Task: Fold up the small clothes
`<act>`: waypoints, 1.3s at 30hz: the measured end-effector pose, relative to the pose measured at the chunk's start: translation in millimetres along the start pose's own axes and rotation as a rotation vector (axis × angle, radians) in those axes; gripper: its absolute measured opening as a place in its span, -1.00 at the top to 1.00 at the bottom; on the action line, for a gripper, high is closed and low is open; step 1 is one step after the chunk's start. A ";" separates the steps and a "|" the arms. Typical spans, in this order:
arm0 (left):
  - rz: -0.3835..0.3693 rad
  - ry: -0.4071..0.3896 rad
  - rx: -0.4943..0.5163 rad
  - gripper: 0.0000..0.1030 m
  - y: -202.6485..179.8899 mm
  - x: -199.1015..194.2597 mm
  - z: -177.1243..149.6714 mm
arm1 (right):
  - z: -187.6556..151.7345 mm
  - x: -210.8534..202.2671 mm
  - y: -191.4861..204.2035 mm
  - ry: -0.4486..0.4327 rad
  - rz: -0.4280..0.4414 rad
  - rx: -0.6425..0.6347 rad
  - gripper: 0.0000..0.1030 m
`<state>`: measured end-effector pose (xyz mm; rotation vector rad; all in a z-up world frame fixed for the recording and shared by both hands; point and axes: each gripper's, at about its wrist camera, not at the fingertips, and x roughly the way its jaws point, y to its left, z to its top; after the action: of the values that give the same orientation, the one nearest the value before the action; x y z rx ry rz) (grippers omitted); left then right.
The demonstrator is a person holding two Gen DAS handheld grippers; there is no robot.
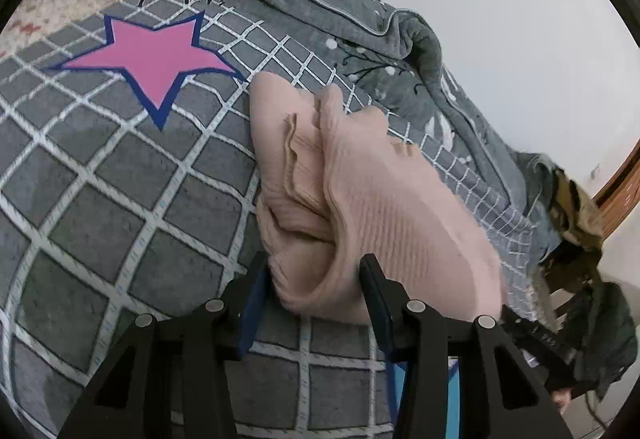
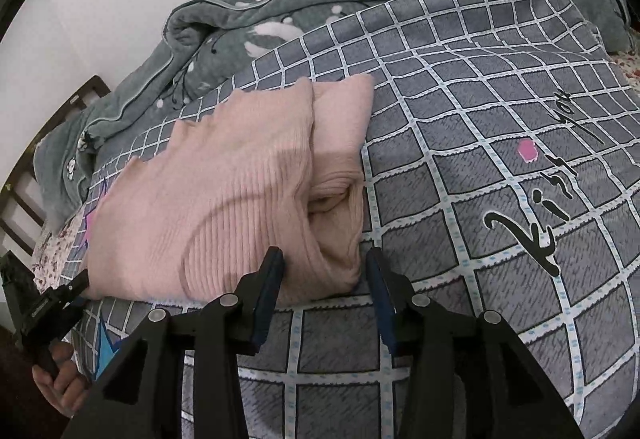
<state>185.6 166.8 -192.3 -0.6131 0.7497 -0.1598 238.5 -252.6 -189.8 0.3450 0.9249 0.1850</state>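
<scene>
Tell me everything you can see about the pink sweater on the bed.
The pink sweater is a pale ribbed knit, folded into a thick bundle with layered edges showing at one end. It lies on the grey checked bedcover. The left tool and the right tool each have a near edge of it between their fingers, bunching the fabric.

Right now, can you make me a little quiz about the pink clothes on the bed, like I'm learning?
1. True or false: the pink knitted garment lies on a checked grey bedcover.
2. What shape is the big pink print on the bedcover: A circle, B star, C heart?
3. Which part of the garment sits between the fingers of the left gripper and of the right gripper?

Key: 1 true. 2 B. 3 Its near edge, bunched between each pair of fingers.
</scene>
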 end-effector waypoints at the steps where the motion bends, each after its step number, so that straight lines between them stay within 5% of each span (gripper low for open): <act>1: 0.000 -0.003 -0.001 0.17 -1.1 0.2 0.2 | -0.5 -0.1 -0.6 -0.001 0.004 -0.001 0.17; 17: 0.016 0.002 -0.023 0.17 -10.2 25.9 18.6 | 18.0 23.9 -4.9 0.016 0.041 0.027 0.17; 19: 0.019 0.000 -0.019 0.33 -9.9 26.1 18.5 | 19.9 26.5 -5.2 0.022 0.049 0.032 0.17; 24: -0.034 0.009 -0.074 0.65 -0.8 26.3 19.8 | 18.6 27.2 -7.4 0.024 0.101 0.046 0.72; 31: -0.037 -0.024 -0.094 0.74 -3.8 14.6 15.8 | 19.6 5.2 -20.1 -0.046 0.216 0.133 0.79; 39: -0.057 -0.035 -0.069 0.75 -11.0 -18.0 -4.4 | 3.1 -31.2 -15.8 -0.088 0.234 0.116 0.80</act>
<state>170.3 162.0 -177.9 -0.7019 0.7068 -0.1763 222.7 -277.4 -170.5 0.5655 0.8083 0.3292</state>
